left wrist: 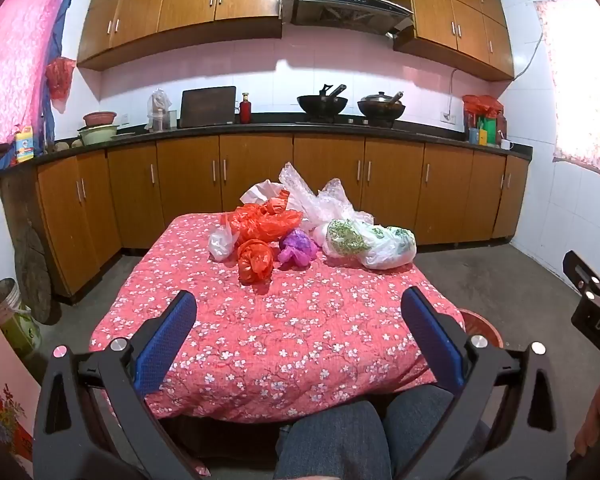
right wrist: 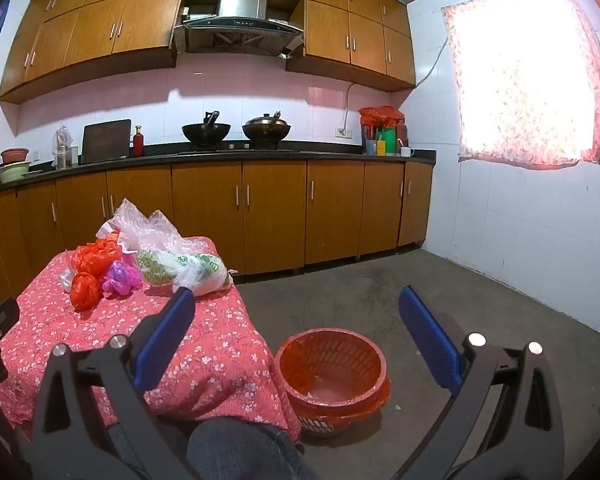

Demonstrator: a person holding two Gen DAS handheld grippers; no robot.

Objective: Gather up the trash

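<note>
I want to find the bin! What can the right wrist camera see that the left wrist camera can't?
Only the right wrist view shows the whole red plastic mesh basket on the floor beside the table. Only the left wrist view shows the yellow detergent bottle on the counter. Both show the crumpled purple plastic bag on the red floral tablecloth, plus an open left gripper and right gripper.

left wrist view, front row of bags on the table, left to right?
White bag → round red bag → purple bag → green-printed clear bag. The larger red bag and the clear plastic pile sit behind, overlapping, so they are left out.
</note>
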